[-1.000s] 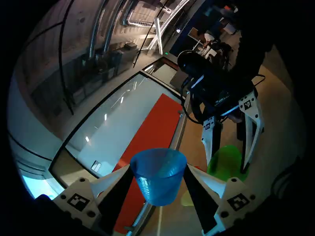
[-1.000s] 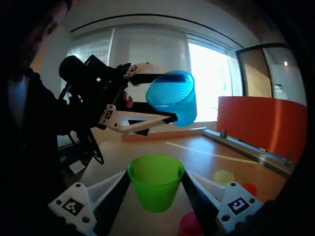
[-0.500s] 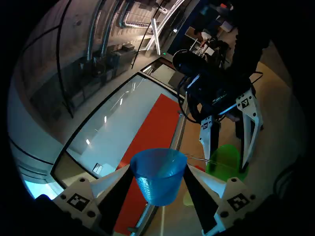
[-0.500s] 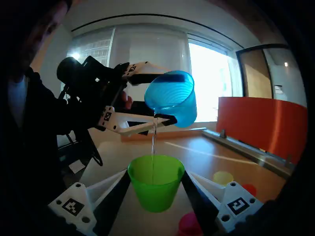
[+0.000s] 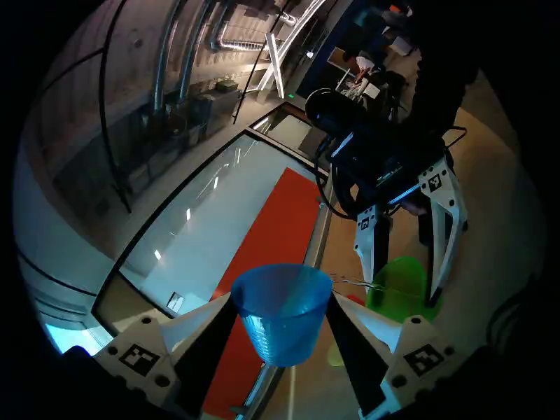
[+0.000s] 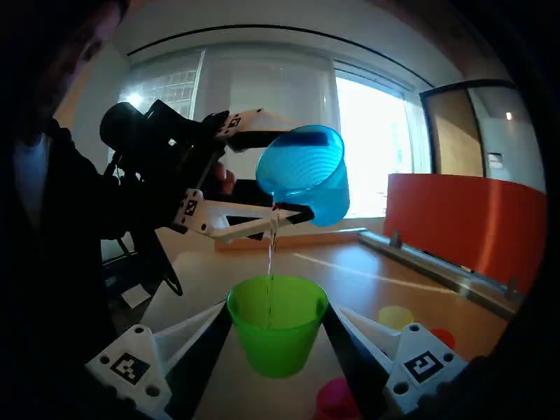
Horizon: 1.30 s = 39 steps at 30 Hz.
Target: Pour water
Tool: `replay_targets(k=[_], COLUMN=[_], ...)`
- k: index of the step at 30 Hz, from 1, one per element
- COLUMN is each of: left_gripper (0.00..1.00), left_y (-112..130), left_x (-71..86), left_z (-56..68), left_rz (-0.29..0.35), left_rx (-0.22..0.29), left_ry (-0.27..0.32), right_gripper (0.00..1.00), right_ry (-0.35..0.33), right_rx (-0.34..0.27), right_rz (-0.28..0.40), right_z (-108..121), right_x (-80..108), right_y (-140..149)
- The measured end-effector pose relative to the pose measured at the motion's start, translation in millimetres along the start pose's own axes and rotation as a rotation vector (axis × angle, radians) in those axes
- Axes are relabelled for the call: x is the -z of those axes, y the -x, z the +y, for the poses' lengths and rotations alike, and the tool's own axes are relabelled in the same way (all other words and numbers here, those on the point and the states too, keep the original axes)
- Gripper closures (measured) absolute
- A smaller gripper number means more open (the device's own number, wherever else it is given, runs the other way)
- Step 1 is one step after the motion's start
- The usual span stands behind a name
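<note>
My left gripper (image 5: 281, 325) is shut on a translucent blue cup (image 5: 281, 320), which it holds tipped on its side. In the right gripper view that blue cup (image 6: 304, 175) hangs above and a thin stream of water (image 6: 269, 259) falls from its rim into a green cup (image 6: 278, 323). My right gripper (image 6: 278, 332) is shut on the green cup, held upright above the wooden table (image 6: 364, 276). In the left gripper view the green cup (image 5: 402, 287) sits between the right gripper's white fingers (image 5: 441, 231), with the water thread reaching it.
On the table near the green cup lie a yellow cup (image 6: 397, 316), a red cup (image 6: 442, 336) and a pink cup (image 6: 336, 400). An orange panel (image 6: 469, 217) stands along the table's right edge behind a metal rail (image 6: 434, 269). A person's dark sleeve (image 6: 63, 224) fills the left.
One second ago no water was falling. The blue cup tipped a little further, and a thin stream now runs from its rim into the green cup. Both grippers hold nearly still.
</note>
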<state>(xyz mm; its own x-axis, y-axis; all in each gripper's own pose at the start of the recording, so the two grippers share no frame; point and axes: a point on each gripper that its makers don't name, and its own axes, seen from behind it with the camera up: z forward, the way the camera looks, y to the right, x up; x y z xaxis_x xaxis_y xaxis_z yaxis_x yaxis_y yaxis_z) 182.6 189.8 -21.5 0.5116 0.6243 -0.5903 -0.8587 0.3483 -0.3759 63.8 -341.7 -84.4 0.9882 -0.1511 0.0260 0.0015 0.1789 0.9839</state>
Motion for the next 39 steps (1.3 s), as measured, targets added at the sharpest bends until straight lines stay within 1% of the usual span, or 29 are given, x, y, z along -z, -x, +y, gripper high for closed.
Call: replay_targets(k=[8, 17, 29, 39], left_gripper=[0.16, 0.15, 0.15, 0.15], left_y=[0.7, 1.3, -0.6, -2.8], left_x=[0.2, 0.0, -0.8, -0.6], left_z=[-1.7, 0.1, 0.5, 1.9], left_rz=[0.001, 0.0, 0.0, 0.002], left_rx=[0.002, -0.006, -0.029, -0.037], left_ry=[-0.003, -0.003, -0.001, 0.0], right_gripper=[0.09, 0.09, 0.09, 0.1], right_ry=[0.0, -0.002, -0.006, -0.008], right_rx=[0.001, 0.004, 0.007, 0.008], right_rz=[0.002, 0.002, 0.004, 0.005], right_z=[0.5, -0.4, -1.6, -2.2], right_x=[1.0, 1.4, 2.1, 2.2], right_y=[-0.6, -0.8, -0.9, -0.8])
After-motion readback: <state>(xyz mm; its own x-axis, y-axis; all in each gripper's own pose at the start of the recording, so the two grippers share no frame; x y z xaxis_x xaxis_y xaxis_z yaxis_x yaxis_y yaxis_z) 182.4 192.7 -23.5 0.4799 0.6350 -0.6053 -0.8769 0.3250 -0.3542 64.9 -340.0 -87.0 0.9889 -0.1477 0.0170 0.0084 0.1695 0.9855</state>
